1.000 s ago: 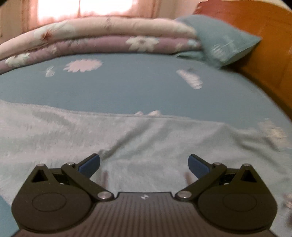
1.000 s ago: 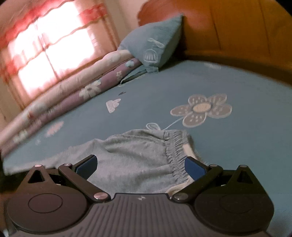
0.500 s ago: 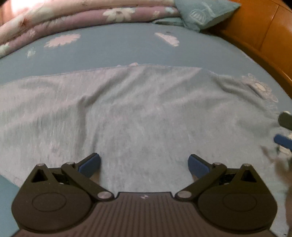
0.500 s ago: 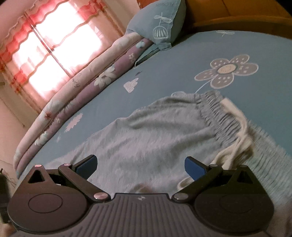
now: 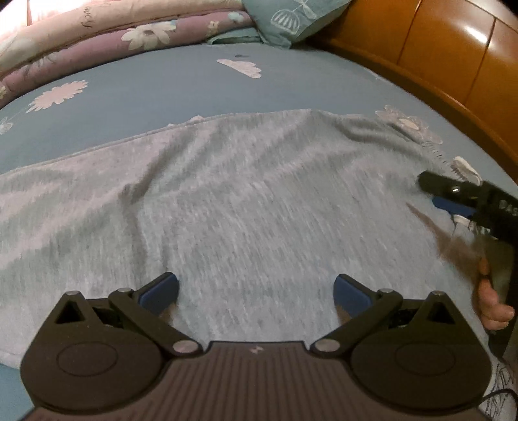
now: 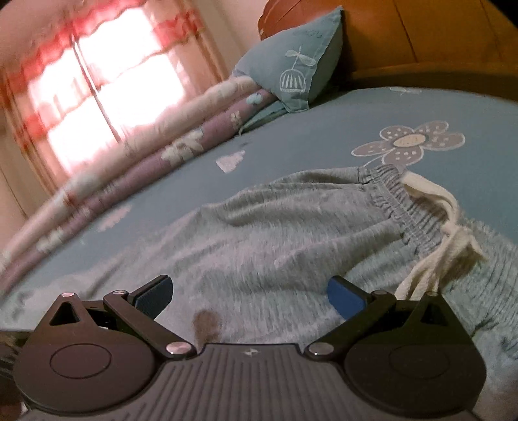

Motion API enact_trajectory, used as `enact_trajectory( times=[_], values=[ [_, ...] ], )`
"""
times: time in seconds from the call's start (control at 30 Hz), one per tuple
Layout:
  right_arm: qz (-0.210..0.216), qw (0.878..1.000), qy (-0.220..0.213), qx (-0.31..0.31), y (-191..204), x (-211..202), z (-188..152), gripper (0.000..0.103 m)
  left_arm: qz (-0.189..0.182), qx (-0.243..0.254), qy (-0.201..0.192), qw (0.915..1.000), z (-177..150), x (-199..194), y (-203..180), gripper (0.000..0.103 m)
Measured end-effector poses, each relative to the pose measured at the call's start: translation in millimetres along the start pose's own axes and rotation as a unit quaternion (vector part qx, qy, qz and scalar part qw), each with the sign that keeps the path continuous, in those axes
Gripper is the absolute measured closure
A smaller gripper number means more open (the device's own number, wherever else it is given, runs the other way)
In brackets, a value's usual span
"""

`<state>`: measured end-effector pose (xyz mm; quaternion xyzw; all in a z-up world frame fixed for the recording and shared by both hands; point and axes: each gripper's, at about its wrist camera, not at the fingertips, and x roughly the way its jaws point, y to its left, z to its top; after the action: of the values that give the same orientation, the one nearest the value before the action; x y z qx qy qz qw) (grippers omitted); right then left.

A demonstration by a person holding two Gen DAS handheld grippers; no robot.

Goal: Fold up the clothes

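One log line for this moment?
left gripper: open | right gripper: open | grey pants: flat on bed, unfolded

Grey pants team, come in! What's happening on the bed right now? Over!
Left gripper open, low over grey pants. Right gripper open near the waistband. Pants flat, unfolded. White drawstring loose; otherwise nothing blocking.

My left wrist camera sits low and close over the grey trousers (image 5: 246, 200), looking along its fingers across the blue bedsheet (image 5: 155, 87) toward the rolled quilts (image 5: 106, 35) at 11 o'clock and the pillow (image 5: 291, 16) at 1. The right gripper (image 5: 453, 197) enters its frame at 3 o'clock. My right wrist camera hovers just as near by the waistband (image 6: 408, 213), tilted, facing the window (image 6: 97, 87) at 10 o'clock. Both views share trousers, quilts, pillow and wooden headboard (image 6: 437, 39).
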<state>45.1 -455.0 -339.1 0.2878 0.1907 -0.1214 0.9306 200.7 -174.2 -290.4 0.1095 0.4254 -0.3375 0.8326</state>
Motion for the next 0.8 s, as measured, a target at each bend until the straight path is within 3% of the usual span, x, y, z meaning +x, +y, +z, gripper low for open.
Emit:
enact_trajectory(
  times=[0.17, 0.27, 0.3, 0.4, 0.53, 0.63, 0.7, 0.8],
  values=[
    [0.001, 1.000, -0.004, 0.007, 0.9, 3.1, 0.7, 0.000, 0.056, 0.056, -0.061, 0.9950, 4.2, -47.2, -22.4, 0.001],
    [-0.014, 1.000, 0.008, -0.005, 6.9, 5.8, 3.4, 0.000, 0.069, 0.072, -0.054, 0.9935, -2.5, -77.0, -47.0, 0.001],
    [-0.020, 1.000, 0.018, -0.010, 9.2, 6.2, 5.4, 0.000, 0.053, 0.054, -0.048, 0.9960, -4.6, -85.0, -51.7, 0.001],
    [-0.051, 0.994, 0.088, -0.038, 23.5, 1.5, 22.8, 0.000, -0.052, -0.022, -0.024, 0.9981, -12.8, -103.1, -62.4, 0.001],
    [-0.057, 0.989, 0.134, -0.039, 23.0, -22.7, 44.2, 0.000, -0.134, -0.067, -0.004, 0.9886, -25.4, -97.0, -73.4, 0.001],
    [-0.083, 0.983, 0.155, -0.047, 17.8, -36.6, 53.3, 0.000, -0.186, -0.098, 0.023, 0.9773, -35.0, -63.1, -66.6, 0.001],
    [-0.101, 0.981, 0.159, -0.048, 16.8, -43.7, 56.4, 0.000, -0.173, -0.119, 0.040, 0.9769, -39.7, -39.9, -55.2, 0.003],
    [-0.117, 0.978, 0.164, -0.048, 19.6, -49.3, 57.6, 0.000, -0.132, -0.104, 0.005, 0.9859, -33.2, -40.1, -40.3, 0.001]
  ],
)
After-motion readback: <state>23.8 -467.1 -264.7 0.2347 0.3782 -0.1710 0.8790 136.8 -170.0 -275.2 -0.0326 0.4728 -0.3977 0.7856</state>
